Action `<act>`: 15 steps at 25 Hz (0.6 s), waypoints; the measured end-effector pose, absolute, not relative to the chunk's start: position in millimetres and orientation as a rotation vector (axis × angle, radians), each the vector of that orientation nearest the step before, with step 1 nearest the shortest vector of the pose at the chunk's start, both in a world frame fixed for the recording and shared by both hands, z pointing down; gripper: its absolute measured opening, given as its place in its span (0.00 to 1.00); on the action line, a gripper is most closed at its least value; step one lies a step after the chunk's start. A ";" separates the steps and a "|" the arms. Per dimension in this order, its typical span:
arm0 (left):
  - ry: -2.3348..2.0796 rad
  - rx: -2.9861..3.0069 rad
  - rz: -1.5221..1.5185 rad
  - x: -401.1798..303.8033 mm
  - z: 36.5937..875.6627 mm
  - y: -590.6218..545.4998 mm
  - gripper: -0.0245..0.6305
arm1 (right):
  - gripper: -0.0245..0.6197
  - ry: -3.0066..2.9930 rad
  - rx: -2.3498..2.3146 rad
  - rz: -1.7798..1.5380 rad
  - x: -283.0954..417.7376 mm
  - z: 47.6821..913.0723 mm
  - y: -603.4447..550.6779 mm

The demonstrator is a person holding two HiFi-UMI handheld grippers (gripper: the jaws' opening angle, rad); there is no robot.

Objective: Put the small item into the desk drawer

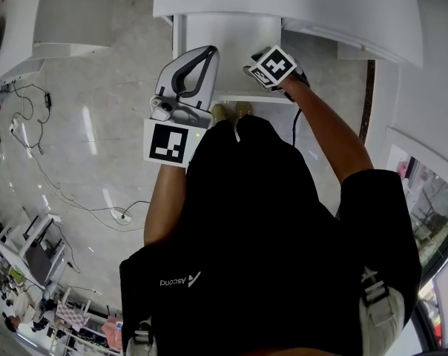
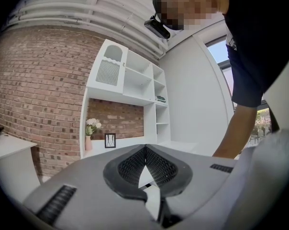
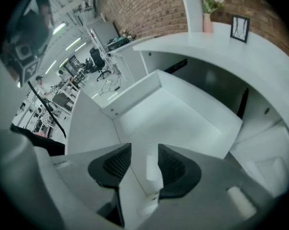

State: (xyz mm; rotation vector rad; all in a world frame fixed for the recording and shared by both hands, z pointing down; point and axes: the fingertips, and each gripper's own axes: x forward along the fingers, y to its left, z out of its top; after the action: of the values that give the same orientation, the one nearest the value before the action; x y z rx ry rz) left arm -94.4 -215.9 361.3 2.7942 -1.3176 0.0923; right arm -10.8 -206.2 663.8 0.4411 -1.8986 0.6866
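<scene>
The right gripper (image 3: 144, 158) is hovering over the open drawer (image 3: 131, 97), which is standing pulled out from under the front edge of the white desk (image 3: 216, 38). Its jaws are standing apart with a clear gap between the ribbed pads, and they are clamping nothing. The small item (image 3: 153, 167), a pale little block, is showing in that gap, low down and close against the right-hand pad. Whether it is touching the pad or lying on the drawer floor below cannot be told. The rest of the drawer floor around it is showing bare white.

The left gripper (image 2: 145, 148) is being held up and away from the drawer. In the head view it is sitting to the left of the drawer, over the pale floor (image 1: 98, 139), near the right gripper but not touching it. Its jaws are pressing together at the tips, leaving only a small triangular opening lower down, and they are carrying nothing. They are pointing toward a white shelf unit (image 2: 135, 80) set against a brick wall (image 2: 34, 95).

A vase of flowers (image 3: 207, 12) and a small picture frame (image 3: 239, 28) are standing side by side, apart from each other, at the back edge of the worktop, well away from the drawer. The person's bare forearm (image 2: 236, 131) is reaching down at the right of the left gripper view.
</scene>
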 end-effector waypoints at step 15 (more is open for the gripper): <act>-1.263 2.828 0.076 -42.8 349.5 -209.5 0.04 | 0.19 -2.493 0.690 0.442 -4.2 478.4 -217.6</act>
State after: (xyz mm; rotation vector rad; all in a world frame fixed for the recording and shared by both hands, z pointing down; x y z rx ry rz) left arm -42.8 -209.5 349.5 2.8282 -1.2635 0.0759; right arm -4.2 -217.6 478.4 0.6899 -2.4933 0.4417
